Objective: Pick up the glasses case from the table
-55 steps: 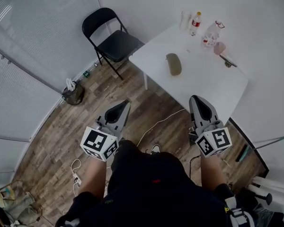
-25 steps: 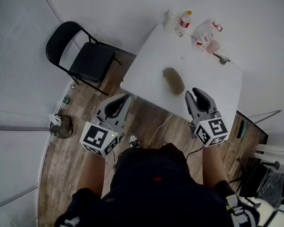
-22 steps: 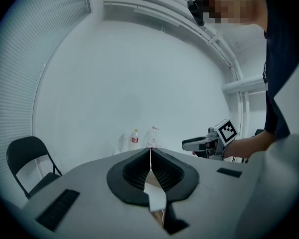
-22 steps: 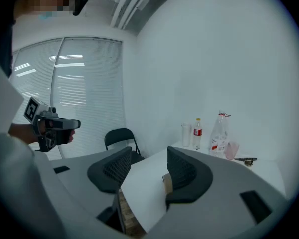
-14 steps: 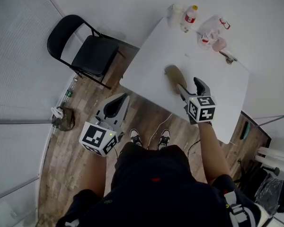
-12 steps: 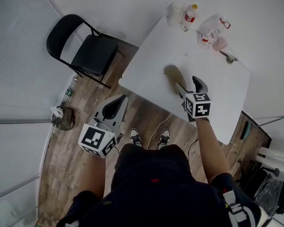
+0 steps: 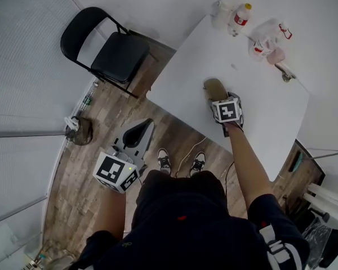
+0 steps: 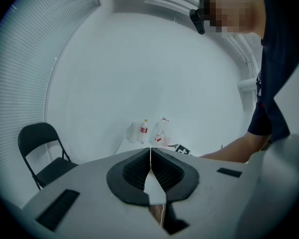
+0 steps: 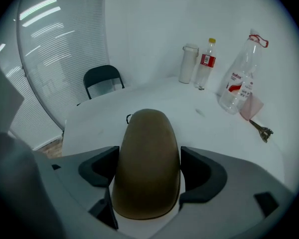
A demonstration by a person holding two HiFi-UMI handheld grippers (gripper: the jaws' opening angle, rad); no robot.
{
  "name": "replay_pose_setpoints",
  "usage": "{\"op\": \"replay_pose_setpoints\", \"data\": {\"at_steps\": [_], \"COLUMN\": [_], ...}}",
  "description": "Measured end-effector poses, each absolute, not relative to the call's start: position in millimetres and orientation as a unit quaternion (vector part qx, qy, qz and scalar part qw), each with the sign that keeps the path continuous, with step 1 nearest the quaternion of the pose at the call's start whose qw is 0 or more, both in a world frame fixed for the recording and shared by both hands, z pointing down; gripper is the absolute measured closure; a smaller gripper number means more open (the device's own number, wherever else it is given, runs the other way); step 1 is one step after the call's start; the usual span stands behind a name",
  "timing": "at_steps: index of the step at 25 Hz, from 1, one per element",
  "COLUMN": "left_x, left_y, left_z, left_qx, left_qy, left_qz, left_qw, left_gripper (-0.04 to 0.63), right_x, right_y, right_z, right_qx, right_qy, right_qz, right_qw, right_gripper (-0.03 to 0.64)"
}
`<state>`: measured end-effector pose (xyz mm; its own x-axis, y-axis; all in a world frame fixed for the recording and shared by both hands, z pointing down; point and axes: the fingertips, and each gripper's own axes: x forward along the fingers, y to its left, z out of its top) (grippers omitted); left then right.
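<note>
Standing on wood floor (image 7: 81,176), white table (image 7: 186,72), black folding chair (image 7: 121,55) nearby

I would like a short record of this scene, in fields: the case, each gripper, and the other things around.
case: brown glasses case lying flat on the white table
right gripper: at the case, jaws opening, case between them, not clamped
left gripper: jaws together, empty, off the table, over the floor
other things: bottles at the table's far edge; black chair beside the table
</note>
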<state>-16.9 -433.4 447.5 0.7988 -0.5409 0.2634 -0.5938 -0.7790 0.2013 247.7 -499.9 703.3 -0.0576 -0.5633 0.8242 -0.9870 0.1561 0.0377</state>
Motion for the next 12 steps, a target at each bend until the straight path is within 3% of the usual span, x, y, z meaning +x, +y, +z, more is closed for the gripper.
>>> {"op": "replay_pose_setpoints", "data": {"at_steps": [5,12], "left_x": [-18,-19], "left_y": [-440,-442], "left_z": [454,454], "left_qx": [0.937,0.935], "left_qy": [-0.304,-0.306], "left_qz": [0.102,0.101], "left_qw": [0.143,0.147], "left_gripper": [0.572,0.572], "right_x": [248,248], "right_y": [-506,-507], "right_z": [719,724], "right_qx": [0.568,0.566], "right_qy": [-0.66,-0.669], "right_qz": [0.312,0.334], "right_qw": [0.381,0.348], "right_gripper": [0.235,0.227]}}
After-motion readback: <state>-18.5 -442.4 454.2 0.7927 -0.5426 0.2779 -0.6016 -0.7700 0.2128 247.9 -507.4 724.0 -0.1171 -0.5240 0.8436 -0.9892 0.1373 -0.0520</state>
